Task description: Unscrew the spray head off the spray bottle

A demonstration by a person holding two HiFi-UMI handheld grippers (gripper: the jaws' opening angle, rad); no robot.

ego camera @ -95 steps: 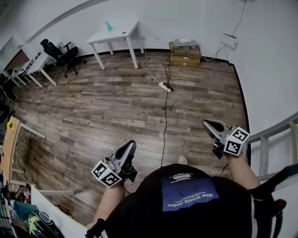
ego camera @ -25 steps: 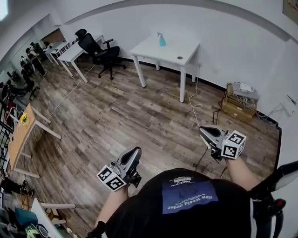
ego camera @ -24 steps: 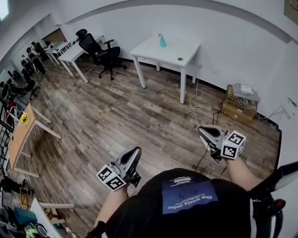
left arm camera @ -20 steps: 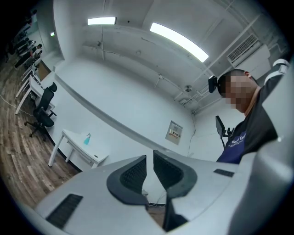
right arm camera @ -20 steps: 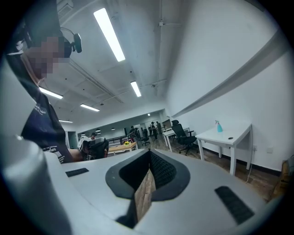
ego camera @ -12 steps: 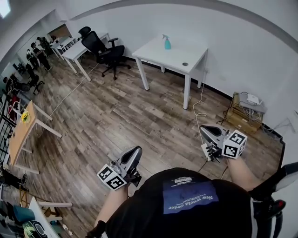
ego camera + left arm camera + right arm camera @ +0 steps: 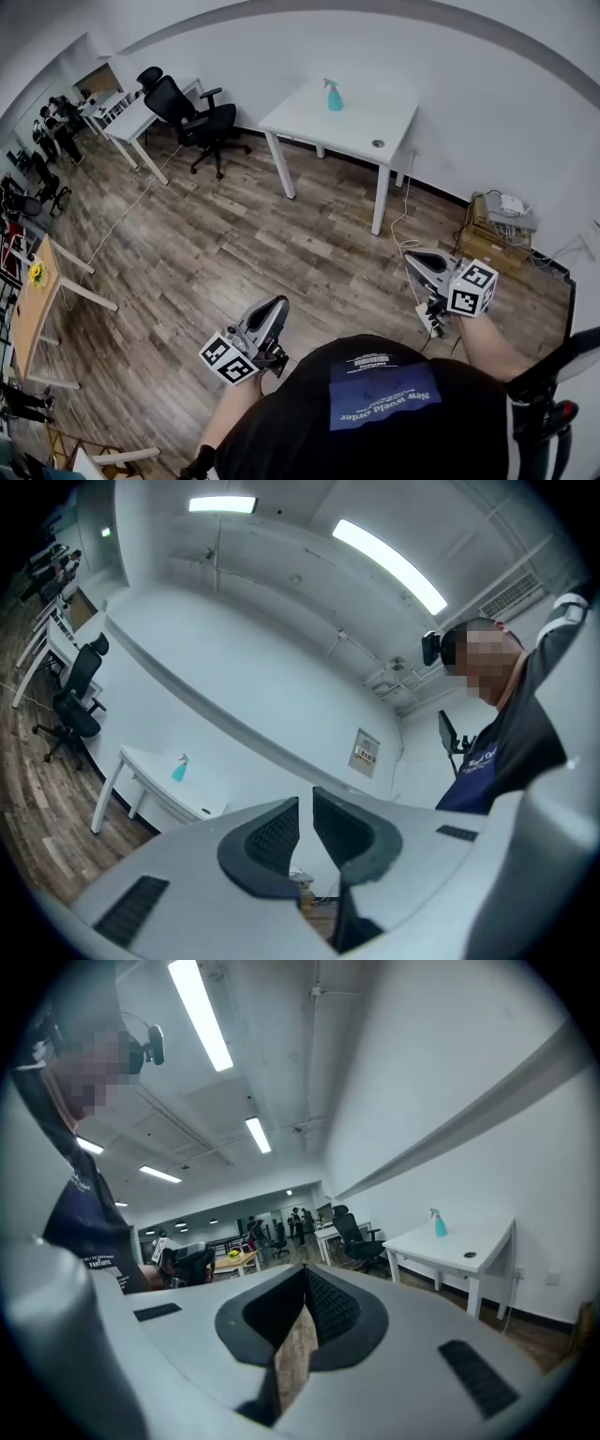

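Left tongs and right tongs both closed, empty, held near the body: spray bottle far off on worktop.

spray bottle: far fwd of left claw, too small; head join unreadable
dark disc: far fwd of right claw, too small to ID
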